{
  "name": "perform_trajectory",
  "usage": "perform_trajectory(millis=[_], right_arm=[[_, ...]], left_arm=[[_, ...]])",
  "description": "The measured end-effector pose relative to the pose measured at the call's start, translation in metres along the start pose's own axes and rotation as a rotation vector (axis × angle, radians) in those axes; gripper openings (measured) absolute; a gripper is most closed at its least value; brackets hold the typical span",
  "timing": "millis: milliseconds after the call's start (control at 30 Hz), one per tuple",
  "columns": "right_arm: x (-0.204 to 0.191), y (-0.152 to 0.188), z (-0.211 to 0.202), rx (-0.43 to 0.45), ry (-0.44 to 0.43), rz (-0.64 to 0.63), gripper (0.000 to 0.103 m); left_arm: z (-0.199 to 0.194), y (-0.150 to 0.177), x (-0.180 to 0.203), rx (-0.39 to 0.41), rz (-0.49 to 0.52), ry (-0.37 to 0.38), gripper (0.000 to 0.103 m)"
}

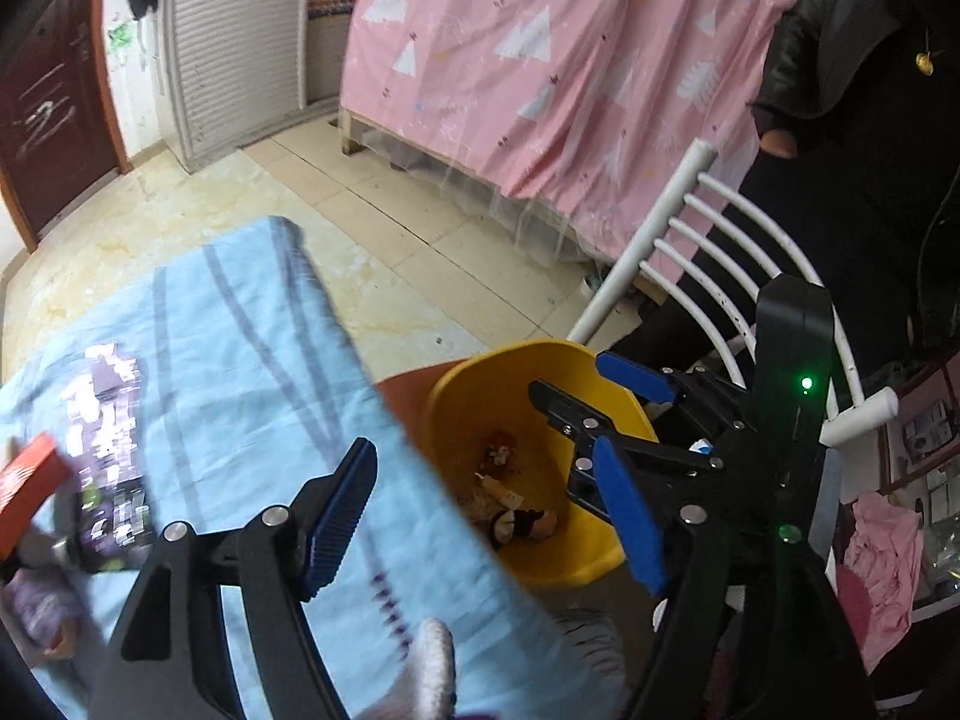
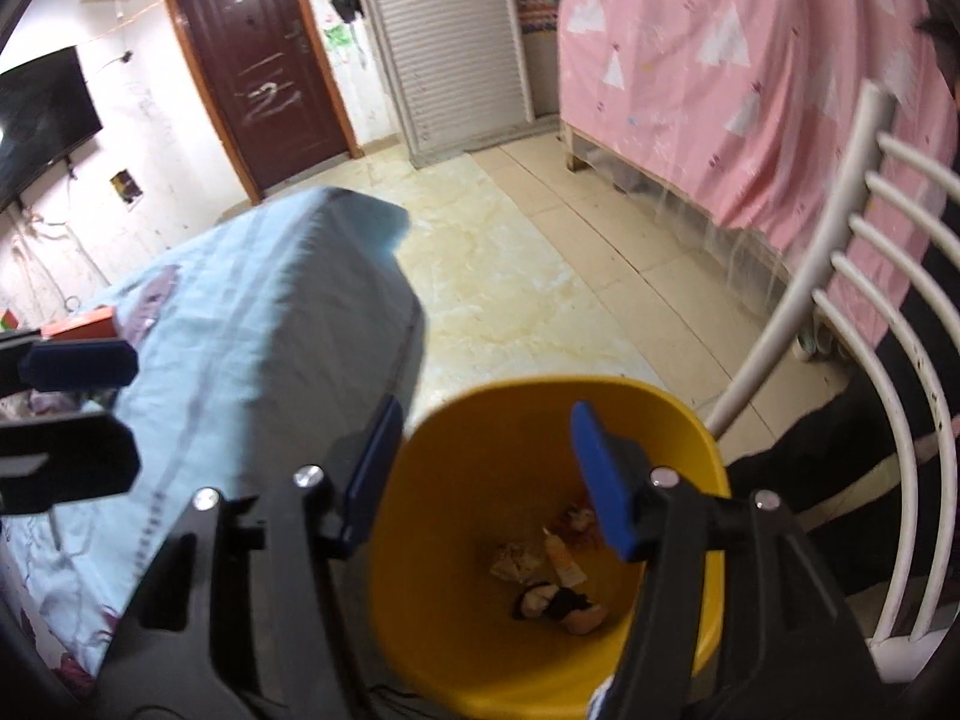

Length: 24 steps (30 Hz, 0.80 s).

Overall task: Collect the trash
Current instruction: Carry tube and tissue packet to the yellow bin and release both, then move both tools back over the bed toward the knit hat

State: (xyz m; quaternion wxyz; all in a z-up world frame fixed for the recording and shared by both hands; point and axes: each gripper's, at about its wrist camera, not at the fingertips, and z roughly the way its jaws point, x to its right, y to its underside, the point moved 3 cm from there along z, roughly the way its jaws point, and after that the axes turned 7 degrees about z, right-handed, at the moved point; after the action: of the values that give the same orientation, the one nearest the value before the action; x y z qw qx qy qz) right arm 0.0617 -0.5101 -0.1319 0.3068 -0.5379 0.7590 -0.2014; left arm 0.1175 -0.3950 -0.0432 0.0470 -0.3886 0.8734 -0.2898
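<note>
My right gripper (image 2: 489, 477) hangs over the yellow bin (image 2: 480, 438), jaws apart and empty; wrappers (image 2: 540, 564) lie at its bottom, below the jaws. My left gripper (image 1: 486, 519) has wide, empty jaws. I can read no lettering on the red box (image 1: 27, 489) to their left.

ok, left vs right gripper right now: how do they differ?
The left gripper sits over the edge of the blue-covered table, beside the yellow bin; the right gripper hangs straight over the bin's mouth. The left's jaws look spread wider than the right's. Shared: both have blue pads, point downward, and hold nothing.
</note>
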Motion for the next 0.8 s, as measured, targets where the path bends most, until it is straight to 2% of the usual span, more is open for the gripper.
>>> perform_trajectory(millis=[133, 300, 500, 800], right_arm=[[-0.030, -0.006, -0.006, 0.012, -0.018, -0.040, 0.061], [-0.075, -0.011, -0.012, 0.018, -0.047, -0.107, 0.062], [-0.143, -0.006, -0.012, 0.004, -0.095, -0.212, 0.069], [-0.221, -0.005, 0.000, -0.021, -0.137, -0.326, 0.069]], left_arm=[[-0.033, 0.009, -0.025, 0.044, -0.027, -0.032, 0.066], [-0.070, 0.021, -0.066, 0.093, -0.080, -0.092, 0.066], [-0.104, 0.041, -0.124, 0.117, -0.159, -0.171, 0.066], [-0.138, 0.070, -0.204, 0.131, -0.245, -0.268, 0.066]])
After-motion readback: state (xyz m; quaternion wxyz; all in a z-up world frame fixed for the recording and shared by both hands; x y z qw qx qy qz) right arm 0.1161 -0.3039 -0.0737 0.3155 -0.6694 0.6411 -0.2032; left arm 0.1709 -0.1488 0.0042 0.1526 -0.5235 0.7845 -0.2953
